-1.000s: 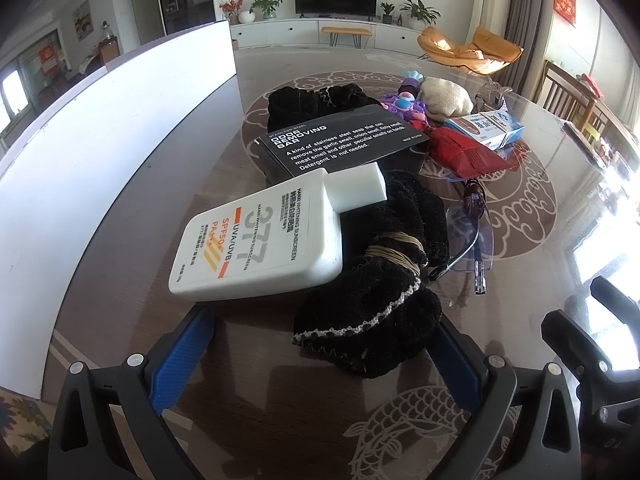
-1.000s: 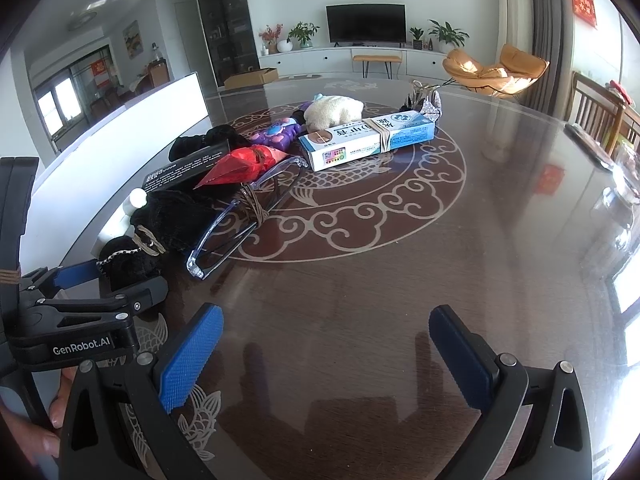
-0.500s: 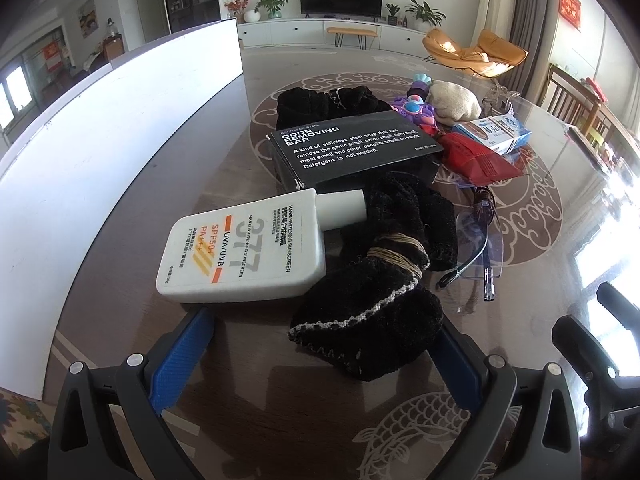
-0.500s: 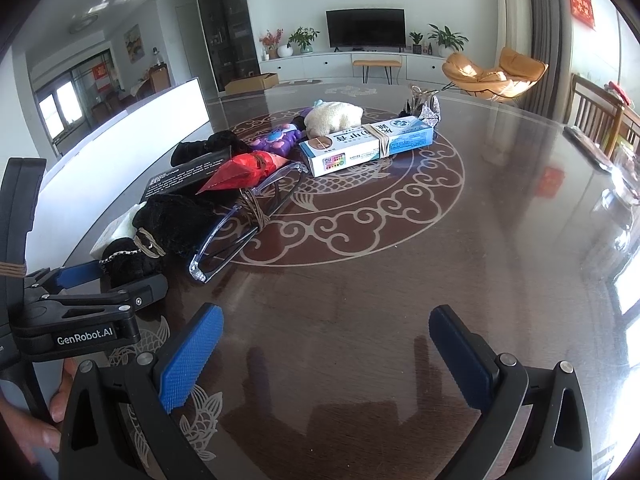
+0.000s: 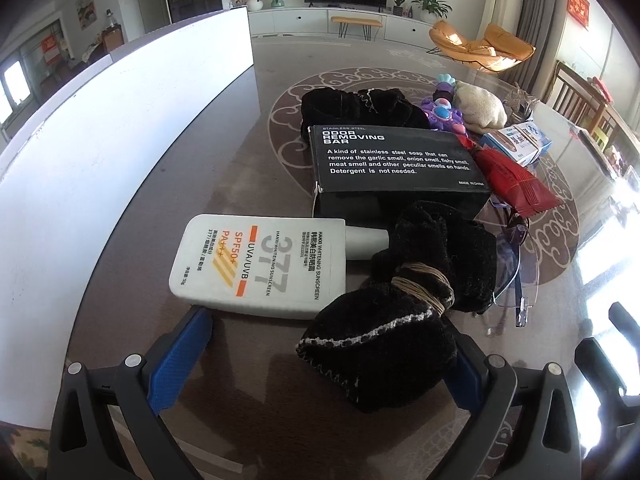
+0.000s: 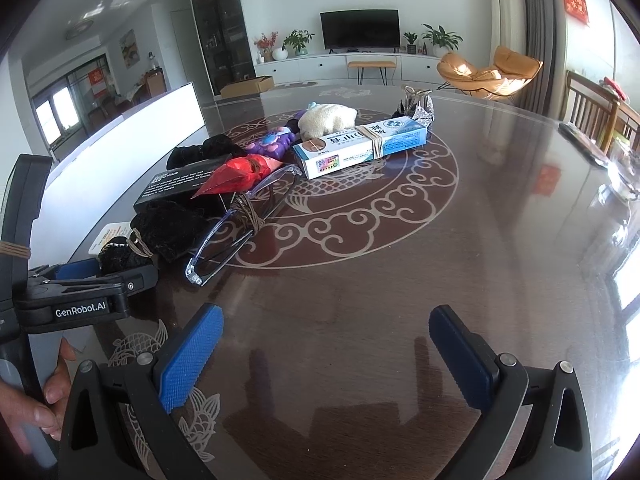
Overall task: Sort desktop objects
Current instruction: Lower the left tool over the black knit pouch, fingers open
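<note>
My left gripper (image 5: 320,360) is open and low over the table. The near end of a black knitted bundle (image 5: 400,312), tied with a rubber band, lies between its fingers, close to the right pad. A white sunscreen bottle (image 5: 260,264) lies just ahead of the left pad. Behind them are a black box (image 5: 396,168), a red packet (image 5: 516,184) and clear glasses (image 5: 516,276). My right gripper (image 6: 326,356) is open over bare table, with nothing between its fingers. A blue-white toothpaste box (image 6: 364,144) lies farther off.
A white board (image 5: 100,140) runs along the table's left side. A purple toy (image 6: 272,142), a cream plush (image 6: 328,118), another black cloth (image 5: 360,106) and crumpled foil (image 6: 420,108) lie at the back. A hand (image 6: 40,400) holds the left gripper's handle. Wooden chairs (image 6: 592,112) stand right.
My left gripper has edged forward, so the black bundle reaches deeper between its fingers. The right gripper has hardly moved. Both stay open.
</note>
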Demonstrator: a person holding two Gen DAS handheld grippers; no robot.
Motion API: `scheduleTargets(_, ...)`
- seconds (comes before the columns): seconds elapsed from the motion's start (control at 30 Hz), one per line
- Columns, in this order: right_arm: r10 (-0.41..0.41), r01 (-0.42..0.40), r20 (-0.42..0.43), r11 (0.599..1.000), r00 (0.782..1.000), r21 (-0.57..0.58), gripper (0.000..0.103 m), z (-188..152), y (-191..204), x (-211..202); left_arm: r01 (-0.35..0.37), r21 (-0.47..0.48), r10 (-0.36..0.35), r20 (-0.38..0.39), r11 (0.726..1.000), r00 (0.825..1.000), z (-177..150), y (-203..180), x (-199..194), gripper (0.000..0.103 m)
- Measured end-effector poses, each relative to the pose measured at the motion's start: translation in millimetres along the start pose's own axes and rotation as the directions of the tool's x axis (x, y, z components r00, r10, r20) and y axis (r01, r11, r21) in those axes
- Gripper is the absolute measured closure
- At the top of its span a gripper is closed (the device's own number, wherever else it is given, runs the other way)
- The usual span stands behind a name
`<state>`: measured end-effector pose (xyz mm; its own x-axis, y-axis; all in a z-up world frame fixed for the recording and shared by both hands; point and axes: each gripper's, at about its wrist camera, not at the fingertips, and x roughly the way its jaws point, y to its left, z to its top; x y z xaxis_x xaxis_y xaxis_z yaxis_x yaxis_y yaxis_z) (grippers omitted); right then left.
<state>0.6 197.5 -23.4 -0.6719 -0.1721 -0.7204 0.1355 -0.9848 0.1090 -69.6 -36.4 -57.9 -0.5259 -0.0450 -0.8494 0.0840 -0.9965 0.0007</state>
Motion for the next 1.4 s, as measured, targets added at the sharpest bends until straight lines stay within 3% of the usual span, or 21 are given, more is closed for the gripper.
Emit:
scheduleTargets(0.3, 0.002, -0.001, -0.073, 1.000, 0.997, 0.026, 0.000, 3, -4, 13, 0.007, 0.011, -0.007, 0.013, 1.000, 1.000, 3, 6, 3, 0.000)
scheduleTargets(0.57, -0.076, 0.071, -0.109, 0.996, 0.991, -0.044, 0.000, 2, 7, 20, -0.001, -0.004, 0.001, -0.002, 1.000, 1.000, 3, 8, 1, 0.000)
scheduleTargets(0.8, -0.081, 0.081, -0.100, 0.997, 0.992, -0.006, 0.000, 1, -1, 18, -0.002, -0.004, 0.002, 0.002, 1.000, 1.000, -1, 9, -1, 0.000)
scheduleTargets(1.03, -0.096, 0.091, -0.114, 0.995, 0.989, -0.048, 0.000, 2, 6, 22, -0.005, -0.008, 0.005, -0.001, 1.000, 1.000, -3, 8, -2, 0.000)
scheduleTargets(1.4, -0.059, 0.058, -0.095, 0.998, 0.994, -0.012, 0.000, 2, 0, 19, -0.006, -0.008, 0.006, 0.009, 1.000, 1.000, -4, 9, -4, 0.000)
